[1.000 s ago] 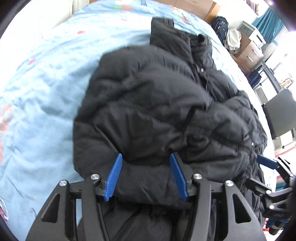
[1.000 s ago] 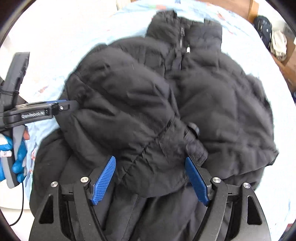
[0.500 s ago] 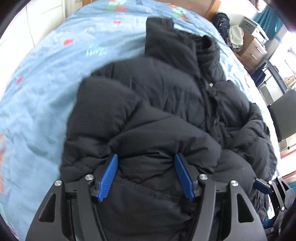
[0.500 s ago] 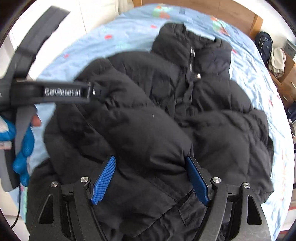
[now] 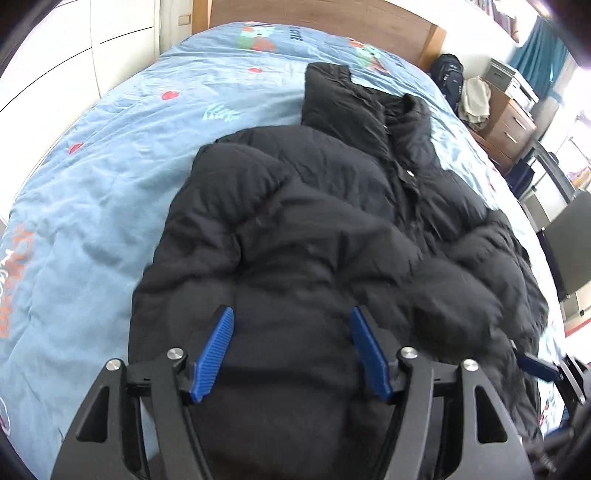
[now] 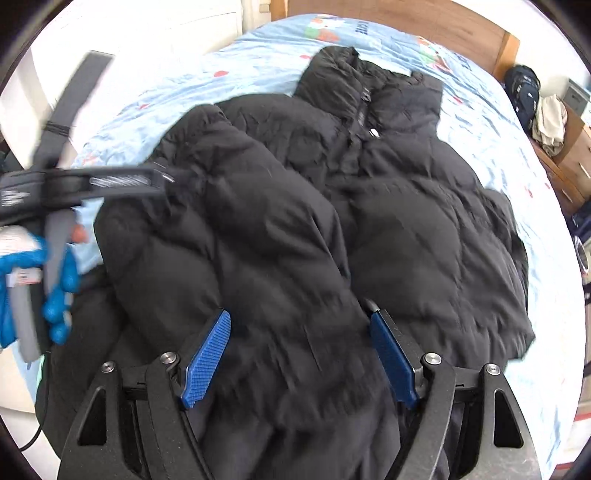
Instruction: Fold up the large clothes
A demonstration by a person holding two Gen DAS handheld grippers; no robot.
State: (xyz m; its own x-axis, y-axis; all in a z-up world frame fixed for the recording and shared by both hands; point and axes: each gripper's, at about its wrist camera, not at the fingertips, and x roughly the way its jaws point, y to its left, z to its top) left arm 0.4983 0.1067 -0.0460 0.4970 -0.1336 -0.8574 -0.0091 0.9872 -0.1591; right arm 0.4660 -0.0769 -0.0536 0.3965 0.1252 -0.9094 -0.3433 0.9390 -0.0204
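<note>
Black quilted nylon fills both views: a puffer jacket (image 5: 332, 229) lies front-up on a bed with a light blue printed duvet (image 5: 92, 177), its stand-up collar toward the wooden headboard (image 5: 314, 18), both padded sleeves folded in across the chest.

Only the left wrist view shows the room's far side: a dark office chair (image 5: 569, 243) by the bed edge, a wooden drawer unit (image 5: 509, 129) and a teal curtain (image 5: 539, 62). It also catches one blue fingertip of the right gripper (image 5: 535, 365) at the jacket's lower right edge.

Only the right wrist view shows the person's left hand (image 6: 44, 280) in a blue glove, wrapped round the handle of the left gripper (image 6: 159, 179), whose black body reaches in over the jacket's left sleeve, blurred. A small silver snap (image 6: 373, 133) glints below the collar.

Each camera looks along its own pair of ribbed blue pads on black angular arms. The left gripper (image 5: 291, 354) has its pads spread wide apart, nothing between them, over the jacket's lower part. The right gripper (image 6: 299, 358) is likewise spread wide, holding nothing, above the puffy folded sleeve.
</note>
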